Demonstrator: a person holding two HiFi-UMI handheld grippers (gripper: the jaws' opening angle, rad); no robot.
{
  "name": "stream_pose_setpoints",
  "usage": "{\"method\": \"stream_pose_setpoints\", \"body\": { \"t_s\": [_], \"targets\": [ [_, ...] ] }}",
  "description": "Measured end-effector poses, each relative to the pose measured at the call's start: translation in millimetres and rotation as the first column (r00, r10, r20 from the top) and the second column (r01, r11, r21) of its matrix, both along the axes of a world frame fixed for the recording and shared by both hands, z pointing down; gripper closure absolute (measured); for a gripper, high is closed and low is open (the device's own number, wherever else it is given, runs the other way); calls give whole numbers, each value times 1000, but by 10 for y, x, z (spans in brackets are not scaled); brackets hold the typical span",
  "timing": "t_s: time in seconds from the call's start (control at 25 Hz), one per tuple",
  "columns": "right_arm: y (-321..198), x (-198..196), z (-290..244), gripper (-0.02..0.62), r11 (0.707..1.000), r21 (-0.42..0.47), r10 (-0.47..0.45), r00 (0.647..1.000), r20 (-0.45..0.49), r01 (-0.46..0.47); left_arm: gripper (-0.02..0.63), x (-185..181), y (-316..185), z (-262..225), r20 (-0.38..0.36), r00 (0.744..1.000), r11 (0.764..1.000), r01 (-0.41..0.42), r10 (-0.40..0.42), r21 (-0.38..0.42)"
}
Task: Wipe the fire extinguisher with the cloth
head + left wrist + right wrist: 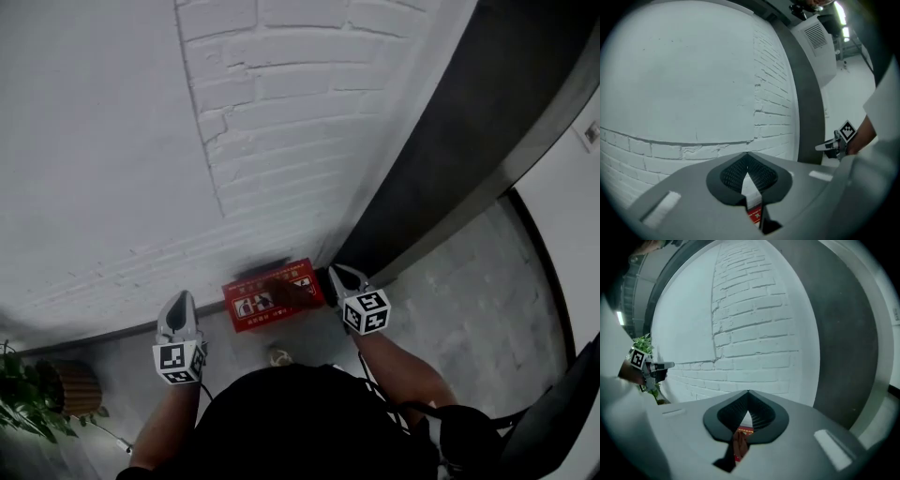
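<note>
A red fire extinguisher box (258, 302) with a picture label stands on the floor against the white brick wall. A dark brownish-red cloth (292, 292) hangs over its right part, reaching toward my right gripper (335, 273). In the right gripper view the jaws of that gripper (748, 392) meet at the tips, and the cloth (739, 444) shows just under them, so it is shut on the cloth. My left gripper (180, 299) hovers left of the box, its jaws (747, 153) shut and holding nothing. The box (754, 215) shows through the gap below them. I cannot make out an extinguisher itself.
A dark grey wall band (450, 159) runs diagonally right of the brick wall (281, 122). A potted plant (23, 394) and a brown pot (77, 386) sit at the lower left. A small pale object (278, 354) lies on the floor near the person's body.
</note>
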State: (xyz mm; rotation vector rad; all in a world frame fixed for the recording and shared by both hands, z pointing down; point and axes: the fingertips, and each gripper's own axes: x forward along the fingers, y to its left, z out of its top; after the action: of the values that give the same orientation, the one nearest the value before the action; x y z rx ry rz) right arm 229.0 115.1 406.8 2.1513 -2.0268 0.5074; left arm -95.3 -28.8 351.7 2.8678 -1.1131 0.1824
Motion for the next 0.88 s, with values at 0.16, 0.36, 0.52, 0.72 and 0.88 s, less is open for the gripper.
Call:
{"method": "stream_pose_setpoints", "body": {
  "t_s": [0.16, 0.36, 0.52, 0.72, 0.88],
  "targets": [
    [-38, -70, 100, 595, 1000, -5, -26, 1000, 14, 26, 606, -130, 124, -115, 12, 1000, 1000, 11, -11, 23],
    [-125, -134, 205, 595, 999, -12, -53, 998, 29, 53, 606, -276, 134, -148, 45, 998, 999, 34, -36, 38],
    [-177, -143, 237, 595, 998, -15, -65, 997, 30, 66, 606, -333, 122, -180, 57, 997, 998, 46, -49, 50],
    [-215, -98, 285, 595, 998, -29, -60, 998, 26, 61, 606, -363, 93, -184, 56, 997, 997, 56, -58, 48],
    [-232, -67, 318, 595, 997, -37, -62, 998, 22, 63, 606, -353, 37, -179, 56, 996, 997, 63, -65, 47]
  ]
}}
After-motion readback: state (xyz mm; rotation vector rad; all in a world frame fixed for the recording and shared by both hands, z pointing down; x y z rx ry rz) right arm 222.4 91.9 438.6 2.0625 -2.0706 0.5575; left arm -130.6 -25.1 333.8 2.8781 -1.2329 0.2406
